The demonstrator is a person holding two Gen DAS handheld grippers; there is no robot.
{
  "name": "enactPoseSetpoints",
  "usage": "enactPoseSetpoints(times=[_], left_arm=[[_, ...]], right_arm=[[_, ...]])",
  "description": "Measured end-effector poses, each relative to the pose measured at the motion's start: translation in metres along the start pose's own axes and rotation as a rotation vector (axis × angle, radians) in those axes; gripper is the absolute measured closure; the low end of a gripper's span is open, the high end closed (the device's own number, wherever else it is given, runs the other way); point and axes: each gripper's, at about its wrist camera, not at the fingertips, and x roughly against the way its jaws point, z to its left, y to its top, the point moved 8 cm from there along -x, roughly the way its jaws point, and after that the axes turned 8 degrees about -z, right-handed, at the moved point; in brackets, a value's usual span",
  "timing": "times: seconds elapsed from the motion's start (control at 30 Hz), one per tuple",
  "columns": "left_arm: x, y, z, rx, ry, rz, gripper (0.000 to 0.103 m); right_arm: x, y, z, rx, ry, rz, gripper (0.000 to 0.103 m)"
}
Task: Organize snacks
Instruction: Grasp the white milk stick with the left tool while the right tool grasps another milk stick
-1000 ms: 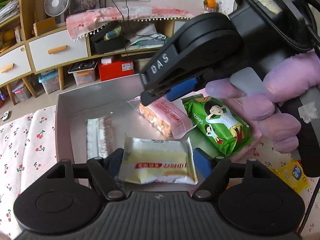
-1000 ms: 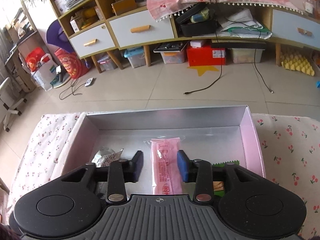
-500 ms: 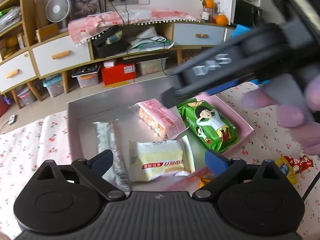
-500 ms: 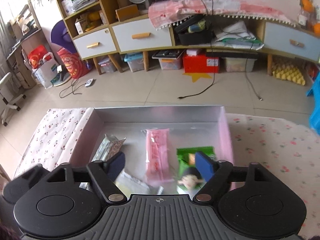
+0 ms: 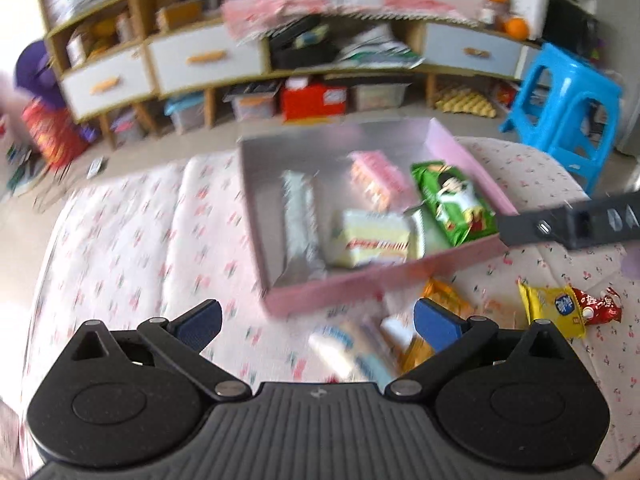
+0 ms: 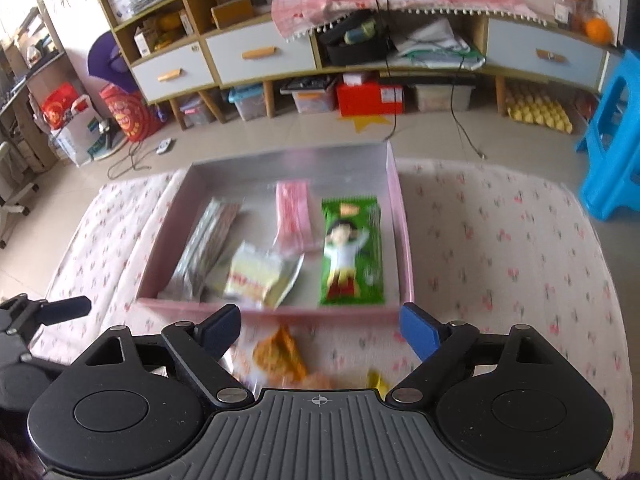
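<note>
A pink box (image 5: 360,286) with a silver inside holds a green pack (image 5: 452,204), a pink pack (image 5: 374,180), a cream pack (image 5: 372,240) and a silver pack (image 5: 300,224). The right wrist view shows the same box (image 6: 402,232) and green pack (image 6: 352,252). My left gripper (image 5: 316,316) hovers before the box's near wall, jaws opening, with nothing between them. My right gripper (image 6: 320,322) also hangs just short of the box, jaws opening and holding nothing. Loose snacks lie below: an orange pack (image 6: 280,354), a yellow pack (image 5: 554,308) and a red wrapper (image 5: 596,306).
The box rests on a cherry-print cloth (image 5: 132,248). A blue stool (image 5: 560,108) stands at the right beyond the cloth. A low cabinet with drawers (image 6: 260,54) and storage bins lines the far wall. A blue-white pack (image 5: 352,348) lies under my left gripper.
Both grippers have drawn back and up out of the box with jaws widening. The cream pack left my left jaws and the pink pack my right; both lie in the box.
</note>
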Motion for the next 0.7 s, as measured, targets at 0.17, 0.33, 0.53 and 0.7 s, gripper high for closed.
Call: enactPoseSetpoints(times=[0.17, 0.33, 0.53, 0.7], left_arm=[[0.012, -0.018, 0.014, 0.153, 0.011, 0.05, 0.004], [0.014, -0.025, 0.015, 0.244, -0.026, 0.04, 0.02], [0.008, -0.027, 0.016, 0.374, -0.116, 0.044, 0.047], [-0.006, -0.031, 0.009, 0.443, -0.186, 0.087, 0.06]], right_arm=[[0.01, -0.024, 0.009, -0.022, 0.006, 0.027, 0.015], [0.011, -0.049, 0.017, -0.062, 0.059, 0.027, 0.015], [0.003, -0.063, 0.019, -0.131, 0.078, 0.073, 0.017], [0.002, -0.068, 0.024, -0.169, 0.114, 0.096, 0.04]])
